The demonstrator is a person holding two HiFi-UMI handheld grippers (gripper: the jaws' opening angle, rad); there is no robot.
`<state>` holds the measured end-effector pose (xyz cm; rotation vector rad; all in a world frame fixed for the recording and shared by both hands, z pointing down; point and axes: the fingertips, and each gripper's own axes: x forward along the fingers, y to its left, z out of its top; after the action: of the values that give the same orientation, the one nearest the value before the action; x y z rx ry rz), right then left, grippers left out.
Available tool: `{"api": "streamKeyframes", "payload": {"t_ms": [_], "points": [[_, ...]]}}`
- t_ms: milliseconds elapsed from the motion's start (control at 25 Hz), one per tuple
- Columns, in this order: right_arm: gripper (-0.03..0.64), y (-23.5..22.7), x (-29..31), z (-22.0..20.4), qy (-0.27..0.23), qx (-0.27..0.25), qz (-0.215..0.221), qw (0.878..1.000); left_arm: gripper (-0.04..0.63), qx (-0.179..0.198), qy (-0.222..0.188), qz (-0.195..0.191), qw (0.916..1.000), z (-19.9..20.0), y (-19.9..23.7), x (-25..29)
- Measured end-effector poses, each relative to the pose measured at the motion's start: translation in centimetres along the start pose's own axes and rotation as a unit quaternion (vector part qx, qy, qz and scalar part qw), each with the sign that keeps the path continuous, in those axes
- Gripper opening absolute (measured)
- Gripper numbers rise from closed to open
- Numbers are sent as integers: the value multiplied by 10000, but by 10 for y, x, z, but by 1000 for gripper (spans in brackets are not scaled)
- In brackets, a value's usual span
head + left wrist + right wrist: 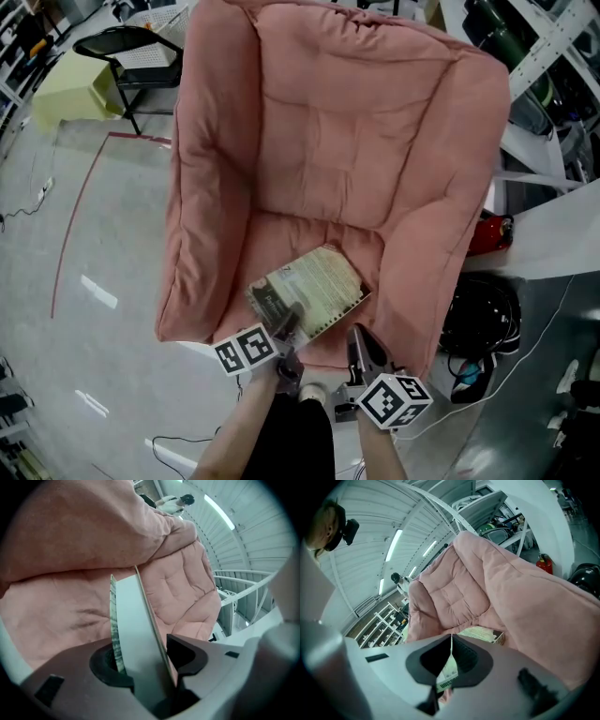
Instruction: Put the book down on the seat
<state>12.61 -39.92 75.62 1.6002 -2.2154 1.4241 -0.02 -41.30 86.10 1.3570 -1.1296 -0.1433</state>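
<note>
Book low on the front of the pink seat, with both grippers at its near edge.

The head view shows the book (305,286) lying on the seat (281,234) of the armchair (309,122), the left gripper (286,328) over its near edge and the right gripper (359,339) just beside its corner. The jaws are not clear there. The left gripper view shows its 2 jaws spread, with the book's edge between them and 1 pad seemingly just off the cover. Only the right gripper view shows its jaws pressed together on a thin printed sheet (449,672). I cannot tell whether this sheet belongs to the book.
</note>
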Motion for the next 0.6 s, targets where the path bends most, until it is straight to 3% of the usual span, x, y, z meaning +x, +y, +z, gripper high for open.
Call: {"api": "streamKeyframes", "payload": {"t_ms": [360,600], "points": [[14,7,-6,-7,13,1,28,10000,310,279,278,344,9986,-11,4,-5],[14,13,-12,-7,-23,-12,76,10000,319,362,218,568,9975,-14,11,-19]]}}
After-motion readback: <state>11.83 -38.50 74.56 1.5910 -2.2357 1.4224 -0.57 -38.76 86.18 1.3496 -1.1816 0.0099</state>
